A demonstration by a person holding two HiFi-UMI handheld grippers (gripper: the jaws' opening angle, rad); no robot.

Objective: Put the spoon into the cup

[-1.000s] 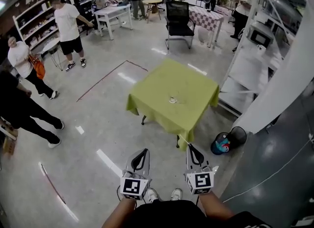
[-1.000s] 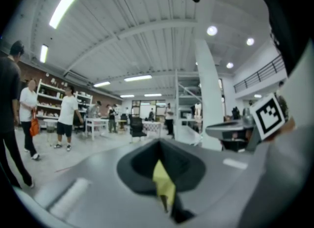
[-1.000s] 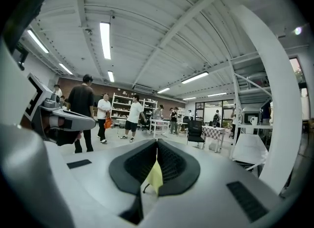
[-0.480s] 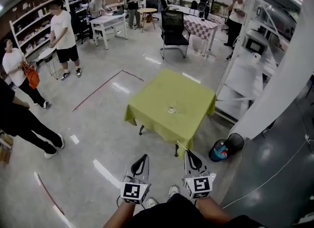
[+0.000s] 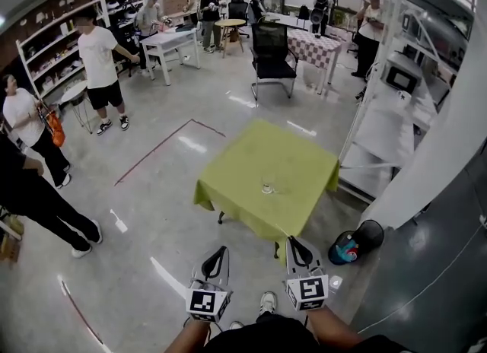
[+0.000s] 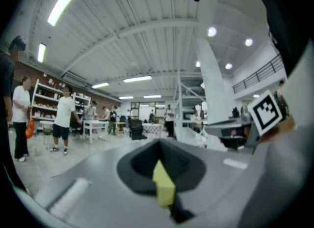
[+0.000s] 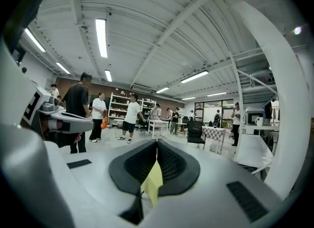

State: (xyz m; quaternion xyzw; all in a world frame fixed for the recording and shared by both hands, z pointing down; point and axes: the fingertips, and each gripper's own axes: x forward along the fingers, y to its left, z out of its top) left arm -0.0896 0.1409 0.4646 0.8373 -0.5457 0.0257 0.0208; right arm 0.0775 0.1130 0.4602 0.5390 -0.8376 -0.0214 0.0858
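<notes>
The left gripper (image 5: 217,252) and right gripper (image 5: 296,243) stayed low, jaws pressed together and empty. The green table (image 5: 228,195), bearing what seemed the cup (image 5: 268,187), remained well ahead.

Clearance: floor and table approach.
Bare floor (image 5: 175,214) lies open up to the green-clothed table (image 5: 304,154), and the cloth is open round the cup (image 5: 267,188). Right side hemmed by shelving (image 5: 380,127) just beside the table, bin (image 5: 370,211) near its corner, pillar (image 5: 449,116). Office chair (image 5: 272,47) beyond, bystanders (image 5: 99,62) well apart, left.
</notes>
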